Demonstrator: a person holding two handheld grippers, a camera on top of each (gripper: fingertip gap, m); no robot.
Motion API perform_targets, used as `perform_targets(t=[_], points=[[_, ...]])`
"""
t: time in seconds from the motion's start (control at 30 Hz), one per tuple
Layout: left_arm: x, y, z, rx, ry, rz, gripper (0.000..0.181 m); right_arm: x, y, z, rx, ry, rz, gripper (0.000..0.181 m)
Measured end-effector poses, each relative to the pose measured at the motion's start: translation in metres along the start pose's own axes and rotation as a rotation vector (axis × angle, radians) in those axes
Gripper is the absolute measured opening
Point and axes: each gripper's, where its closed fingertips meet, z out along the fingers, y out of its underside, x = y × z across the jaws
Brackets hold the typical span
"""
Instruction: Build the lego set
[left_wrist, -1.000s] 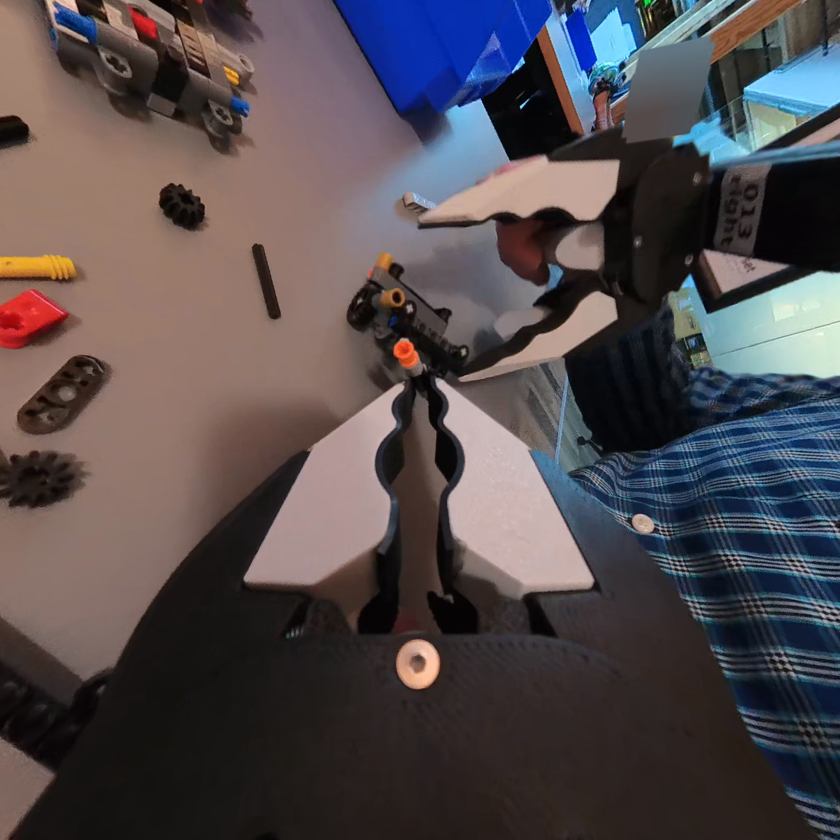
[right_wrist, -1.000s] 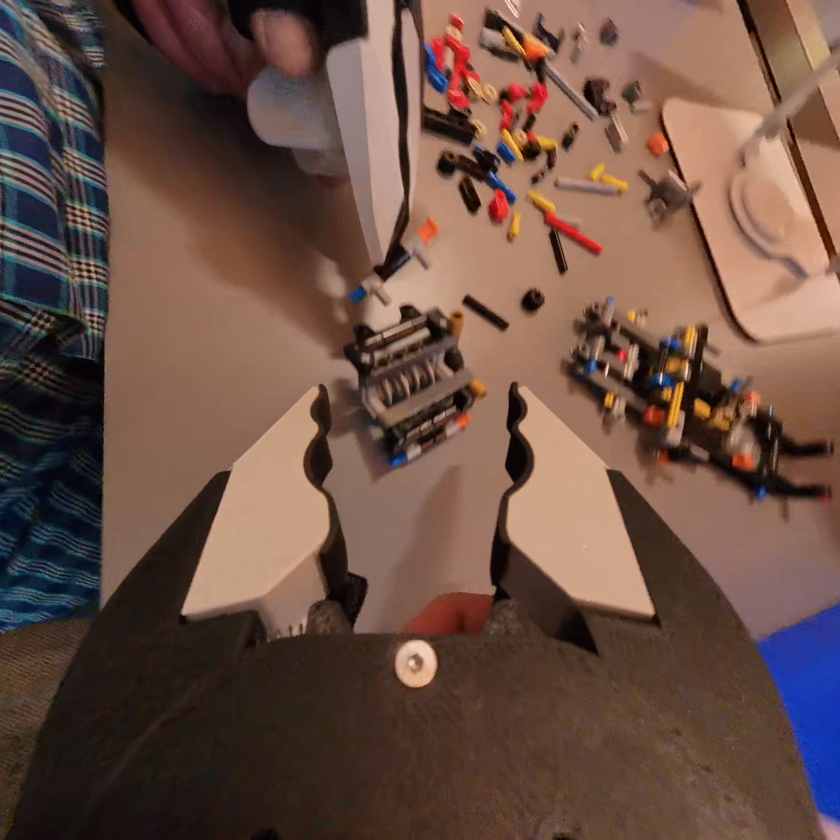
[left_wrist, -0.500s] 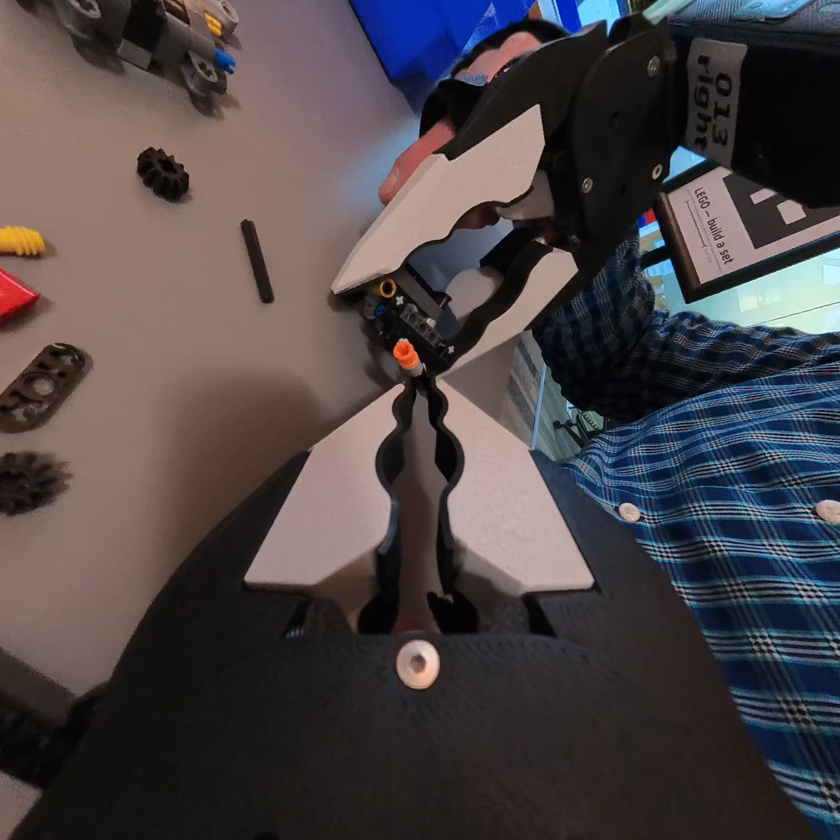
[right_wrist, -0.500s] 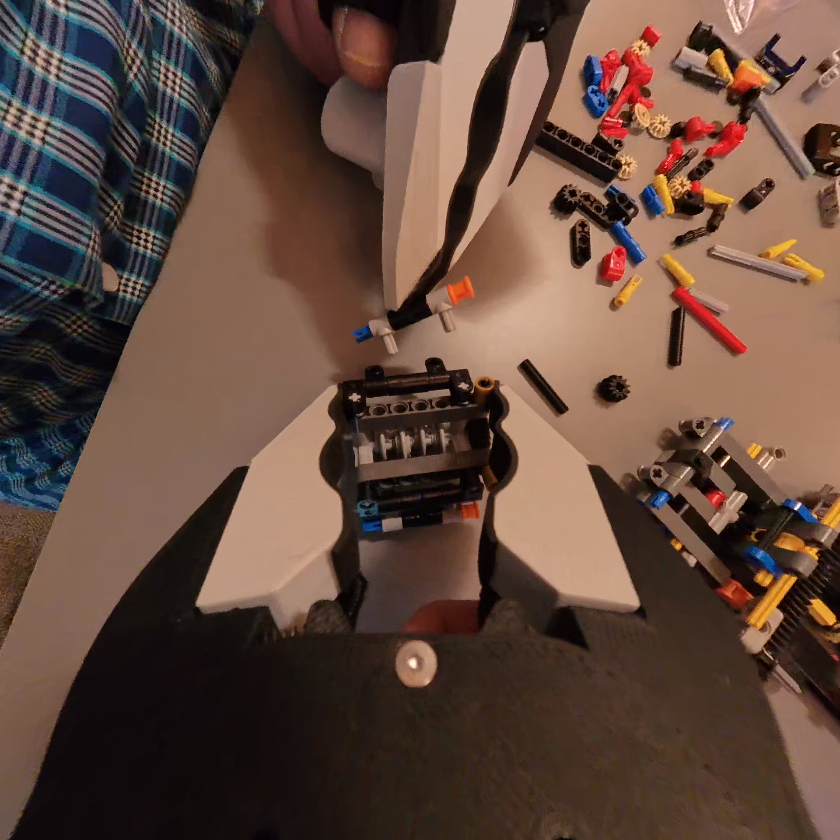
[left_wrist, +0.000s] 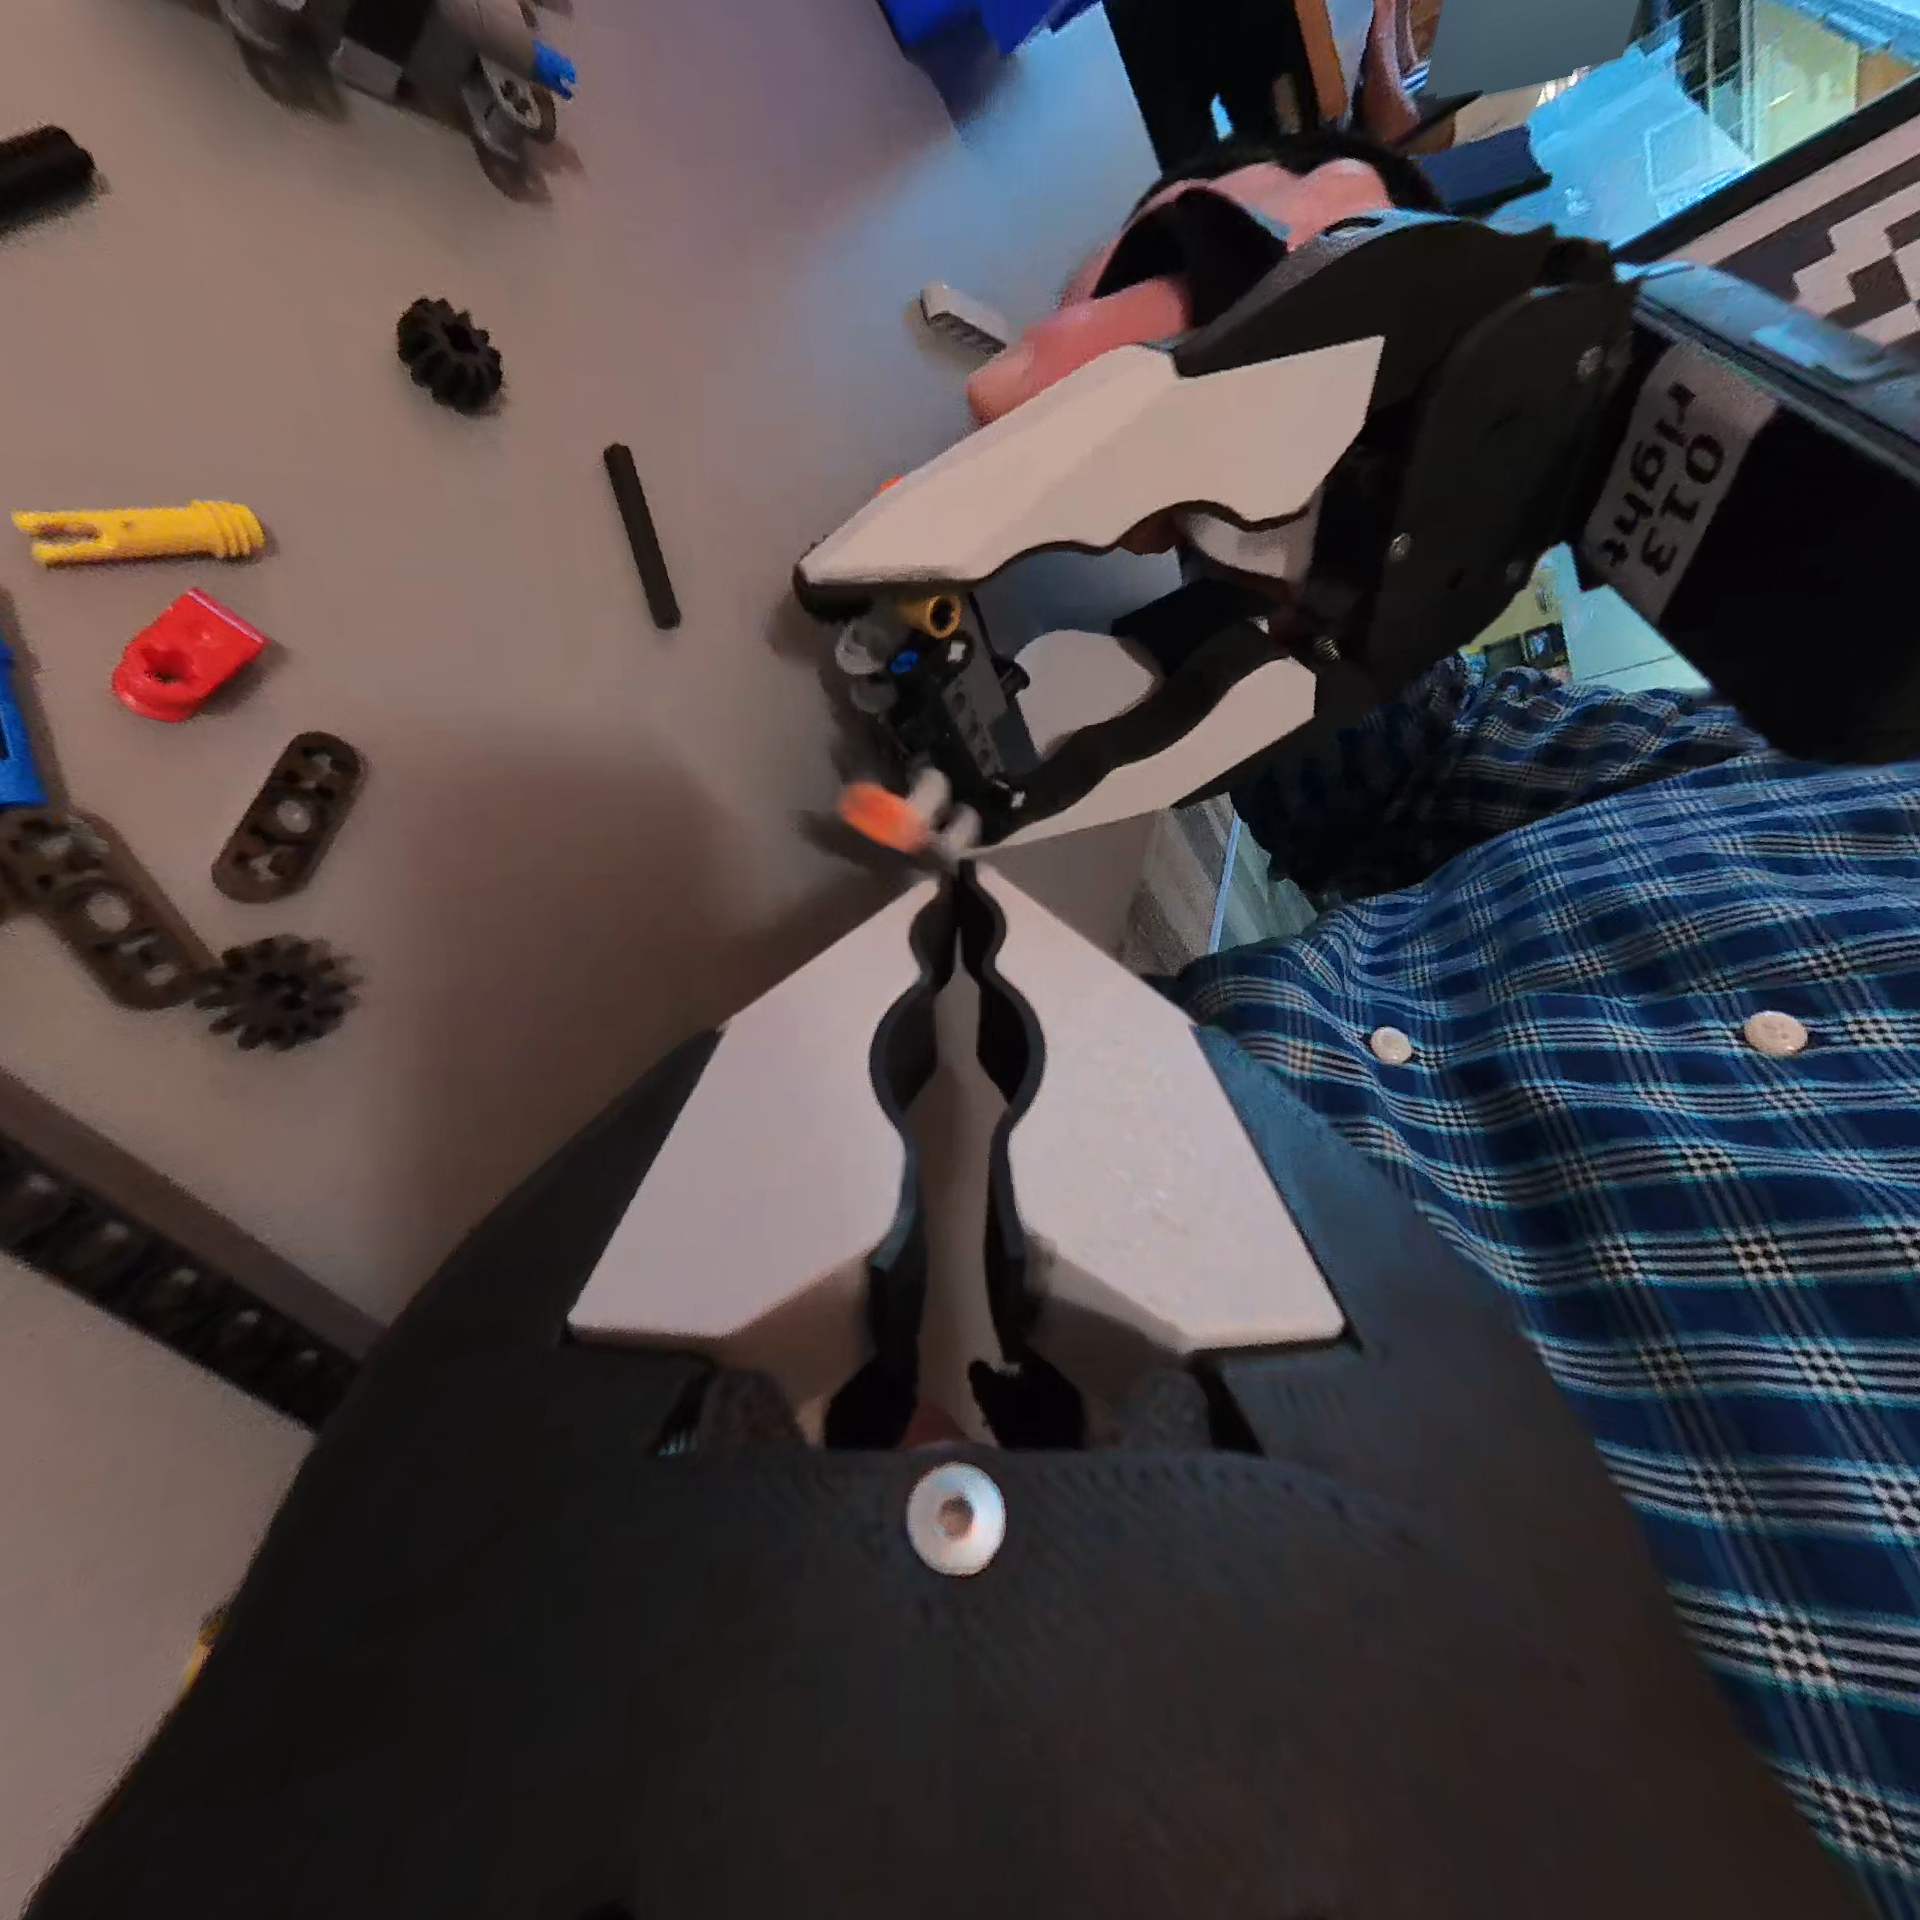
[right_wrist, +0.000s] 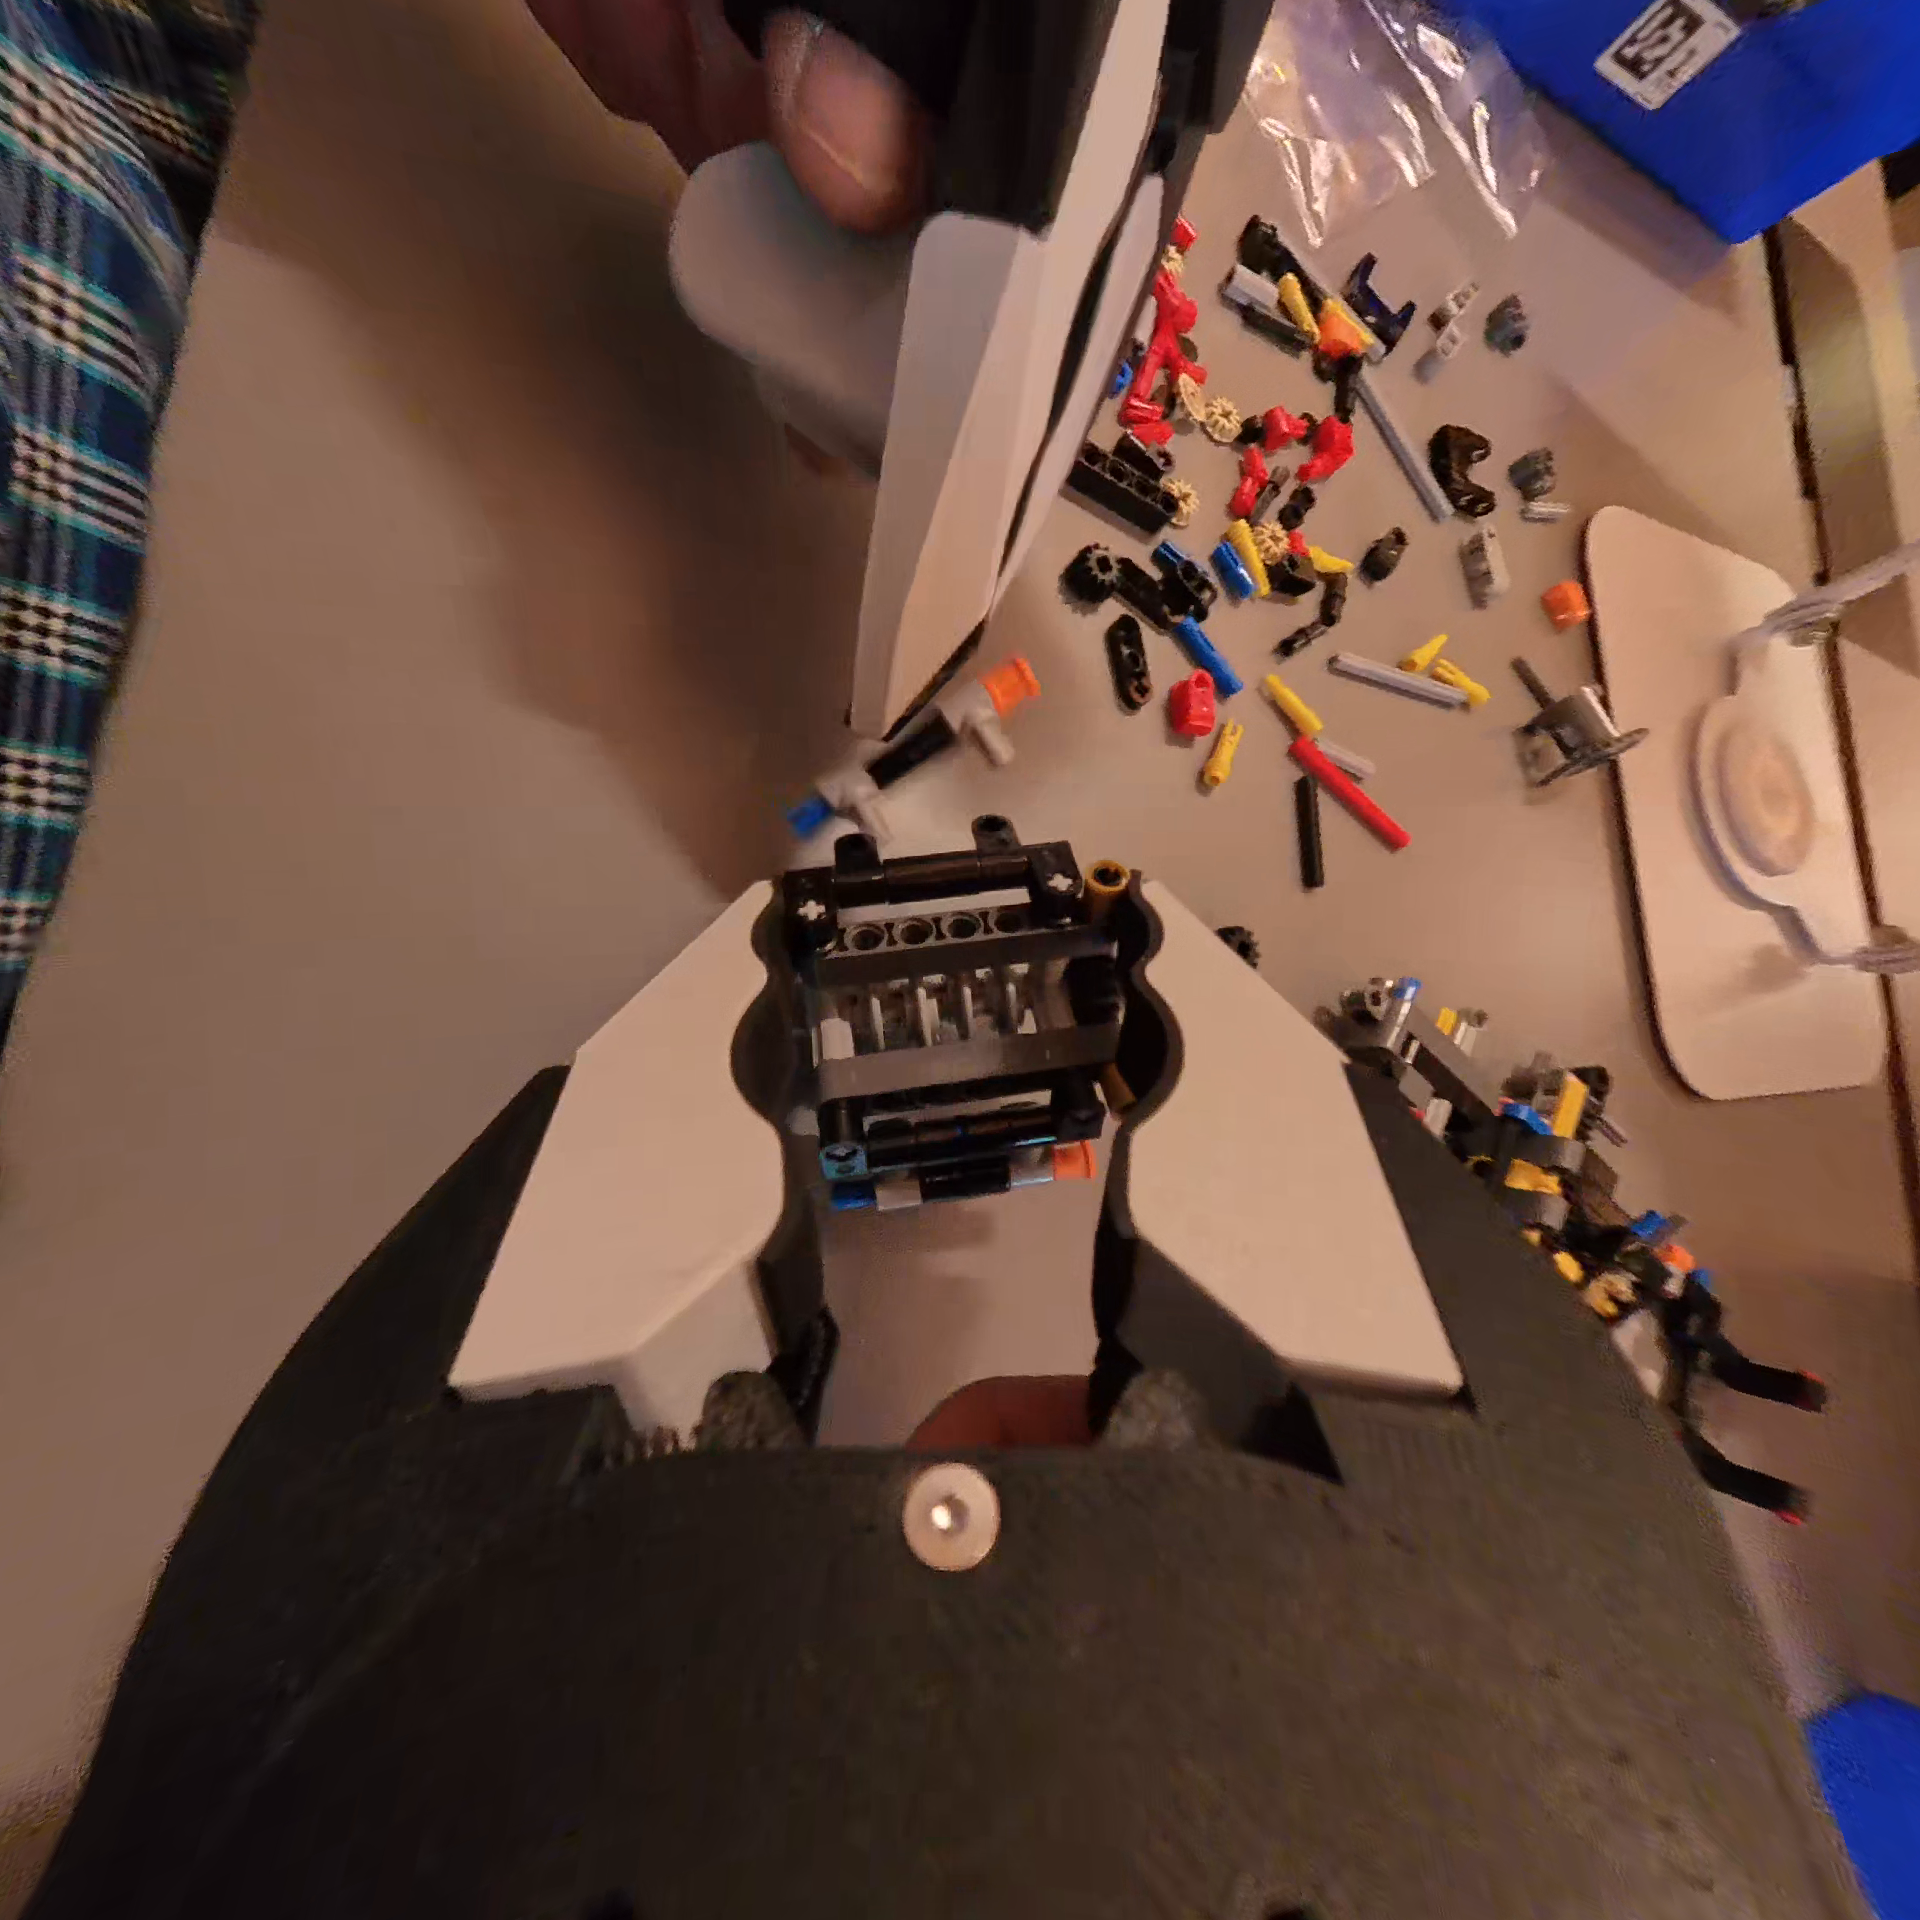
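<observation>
My right gripper is shut on a black and grey lego block assembly, gripping its two sides. It also shows in the left wrist view, where the block sits between its fingers just above the table. My left gripper is shut on a small black axle piece with an orange end. In the right wrist view this piece has an orange and a blue end and hangs from the left gripper just beyond the block's far edge, a small gap apart.
A pile of loose coloured parts lies beyond on the table, and a larger chassis assembly to the right. A white board and a blue bin stand farther right. A black gear and a black axle lie near the block. The person's plaid shirt is close by.
My right gripper was open short of the block; it moved forward around it and shut on its sides. My left gripper kept its small piece and stayed near the block's far edge.
</observation>
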Motion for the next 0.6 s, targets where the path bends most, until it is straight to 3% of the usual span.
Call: perform_targets(t=[0.27,0.5,0.6], points=[[-0.010,0.007,-0.003,-0.015,-0.054,0.037,0.000,-0.008,-0.004,0.003,-0.039,-0.016,-0.023,0.059],[-0.039,-0.029,-0.036,0.042,-0.402,0.316,0.015,0.005,0.010,0.001,-0.049,0.002,0.054,0.059],[-0.051,-0.037,-0.035,0.022,-0.574,0.474,0.019,0.006,0.012,0.003,-0.038,0.010,0.073,0.059]])
